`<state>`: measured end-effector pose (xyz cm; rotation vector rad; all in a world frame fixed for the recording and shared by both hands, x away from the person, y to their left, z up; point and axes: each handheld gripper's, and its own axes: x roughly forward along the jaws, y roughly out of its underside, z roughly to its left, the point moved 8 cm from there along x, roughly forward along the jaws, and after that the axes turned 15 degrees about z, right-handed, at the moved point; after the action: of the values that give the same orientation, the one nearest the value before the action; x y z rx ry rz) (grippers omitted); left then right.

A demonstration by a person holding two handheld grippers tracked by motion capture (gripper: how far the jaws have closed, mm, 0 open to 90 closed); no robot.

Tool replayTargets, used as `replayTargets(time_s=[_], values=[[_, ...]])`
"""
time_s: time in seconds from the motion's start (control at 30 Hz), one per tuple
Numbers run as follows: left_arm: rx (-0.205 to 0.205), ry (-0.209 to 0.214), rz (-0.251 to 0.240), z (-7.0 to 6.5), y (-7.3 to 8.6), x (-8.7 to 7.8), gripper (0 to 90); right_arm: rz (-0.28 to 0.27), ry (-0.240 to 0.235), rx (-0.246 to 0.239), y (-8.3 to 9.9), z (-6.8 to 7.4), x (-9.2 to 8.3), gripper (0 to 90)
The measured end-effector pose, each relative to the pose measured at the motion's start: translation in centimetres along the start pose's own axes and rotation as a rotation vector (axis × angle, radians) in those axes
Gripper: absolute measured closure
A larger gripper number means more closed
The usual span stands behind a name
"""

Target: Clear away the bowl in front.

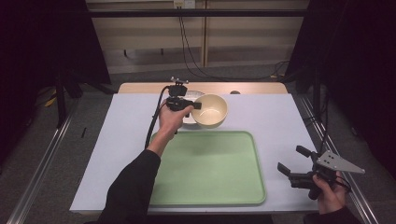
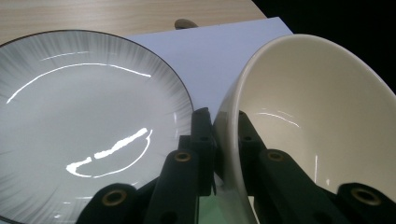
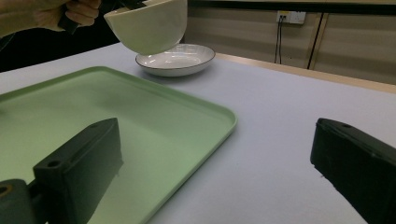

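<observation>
We see the green tray (image 1: pixel 210 168) lying on the worktop (image 1: pixel 266 116) between our two tools, below and just short of the left tool (image 1: pixel 198 105). That left tool pinches the rim of the cream bowl (image 1: pixel 211 110), held in the air above the grey-rimmed plate (image 3: pixel 175 59). Our right tool (image 1: pixel 290 162) rests right of the tray, jaws spread wide on nothing.
</observation>
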<state>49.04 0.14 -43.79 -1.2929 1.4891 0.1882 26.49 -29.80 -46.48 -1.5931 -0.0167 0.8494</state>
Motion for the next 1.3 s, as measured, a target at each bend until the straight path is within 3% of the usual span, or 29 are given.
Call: replayTargets(time_s=[0.07,0.17,0.37,0.67,0.93,1.3], values=[[0.012,-0.009,0.001,-0.4,-0.2,0.2,82.6,0.001,-0.002,-0.001,0.0,0.0,0.0,1.8],[0.015,0.017,0.001,-1.1,-0.4,0.6,82.6,-0.005,-0.001,0.007,-0.1,0.0,0.0,1.8],[0.031,0.022,0.021,-2.4,-0.5,1.9,82.6,-0.007,-0.006,0.007,-0.1,0.0,0.0,1.8],[0.063,0.025,0.064,-4.0,-0.1,3.7,82.6,-0.010,-0.013,0.005,-0.1,0.1,0.0,1.9],[0.084,0.059,0.087,-6.1,0.1,5.4,82.5,-0.019,-0.013,0.002,-0.1,0.2,0.0,1.9],[0.112,0.066,0.141,-7.4,1.2,8.2,82.6,-0.023,-0.013,-0.002,-0.2,0.2,-0.1,1.9]])
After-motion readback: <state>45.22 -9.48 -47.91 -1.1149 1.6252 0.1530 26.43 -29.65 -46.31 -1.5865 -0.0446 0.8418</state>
